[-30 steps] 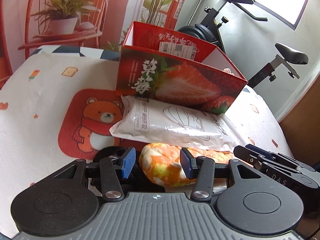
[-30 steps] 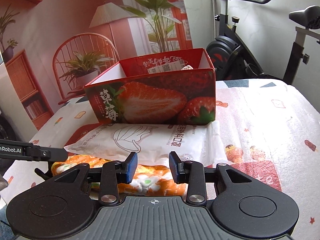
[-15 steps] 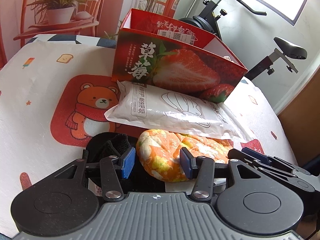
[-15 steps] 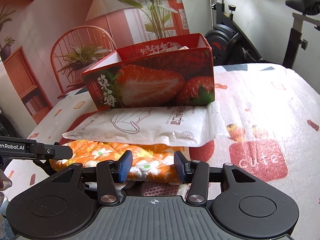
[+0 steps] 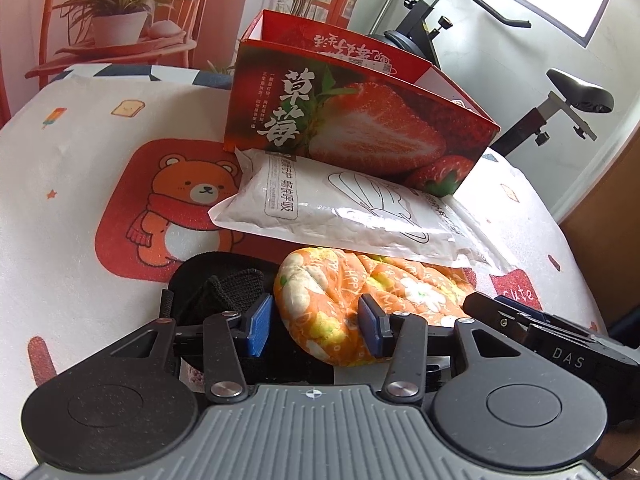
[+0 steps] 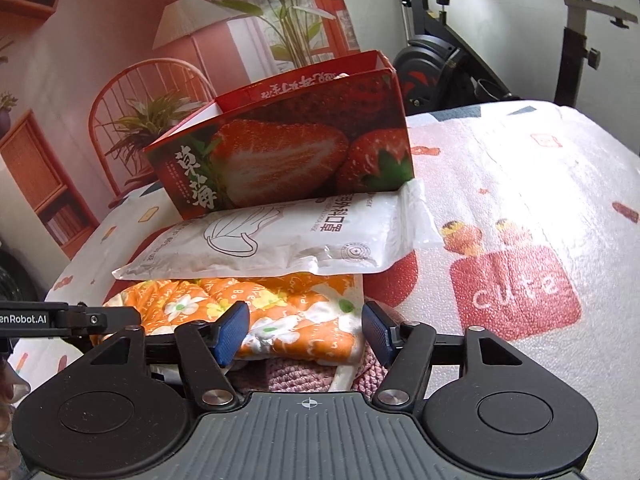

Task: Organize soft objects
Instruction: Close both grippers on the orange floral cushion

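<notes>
Left wrist view: left gripper [image 5: 316,326] fingers apart, straddling one end of the orange floral cloth roll [image 5: 360,300], which lies on the tabletop [image 5: 60,240] under a white mask pack [image 5: 344,210].

Right wrist view: right gripper [image 6: 306,334], fingers just been opening, unclamped around the roll's other end before the strawberry box [image 6: 288,160].

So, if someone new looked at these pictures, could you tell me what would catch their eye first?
Probably the red strawberry box, standing open at the back of the printed tablecloth. In front of it lies a white packet of masks, partly over an orange flowered cloth. Both tongs, left and right, straddle that cloth; the right ones have just been opening.
</notes>
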A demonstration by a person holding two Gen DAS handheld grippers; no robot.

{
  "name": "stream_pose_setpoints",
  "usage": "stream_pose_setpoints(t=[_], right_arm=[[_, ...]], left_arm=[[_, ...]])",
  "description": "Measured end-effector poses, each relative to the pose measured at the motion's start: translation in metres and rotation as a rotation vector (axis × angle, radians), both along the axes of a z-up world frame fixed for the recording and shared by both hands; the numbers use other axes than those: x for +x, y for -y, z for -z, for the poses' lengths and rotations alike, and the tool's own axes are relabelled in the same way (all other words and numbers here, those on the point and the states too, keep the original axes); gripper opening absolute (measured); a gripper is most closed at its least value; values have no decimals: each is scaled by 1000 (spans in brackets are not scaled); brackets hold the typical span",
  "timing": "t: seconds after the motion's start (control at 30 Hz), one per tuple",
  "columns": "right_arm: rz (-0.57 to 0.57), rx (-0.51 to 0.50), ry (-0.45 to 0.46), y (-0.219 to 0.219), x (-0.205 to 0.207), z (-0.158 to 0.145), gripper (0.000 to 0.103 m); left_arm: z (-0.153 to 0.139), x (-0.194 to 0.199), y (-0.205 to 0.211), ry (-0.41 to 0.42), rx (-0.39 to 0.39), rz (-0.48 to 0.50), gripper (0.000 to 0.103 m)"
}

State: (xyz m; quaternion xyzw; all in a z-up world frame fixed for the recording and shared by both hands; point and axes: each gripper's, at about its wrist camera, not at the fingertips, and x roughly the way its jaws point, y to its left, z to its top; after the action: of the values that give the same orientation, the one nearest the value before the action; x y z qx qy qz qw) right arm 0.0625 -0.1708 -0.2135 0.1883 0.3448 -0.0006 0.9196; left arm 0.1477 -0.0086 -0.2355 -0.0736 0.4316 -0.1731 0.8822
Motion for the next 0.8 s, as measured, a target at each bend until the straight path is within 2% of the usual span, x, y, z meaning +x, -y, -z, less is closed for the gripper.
stream_pose_setpoints(t=[0.1,0.2,0.33,0.67,0.73,0.8], right_arm=[[4,8,-3,0,0,2,60],[9,14,-14,1,1,5,64],[17,32,-14,3,0,7,64],[-2,-40,7,-7,-1,-5,36],[-4,-69,15,-8,-2,-9,21],[-12,-75,26,-9,-4,-13,19]], left_arm=[[4,2,-4,-12,-30,-13,49],[6,2,-4,-9,-32,-11,49],[7,2,-4,0,-31,-5,50],[7,2,-5,-1,-35,-12,49],[7,2,-5,-2,-35,-14,47],[6,1,-6,-1,-31,-20,45]])
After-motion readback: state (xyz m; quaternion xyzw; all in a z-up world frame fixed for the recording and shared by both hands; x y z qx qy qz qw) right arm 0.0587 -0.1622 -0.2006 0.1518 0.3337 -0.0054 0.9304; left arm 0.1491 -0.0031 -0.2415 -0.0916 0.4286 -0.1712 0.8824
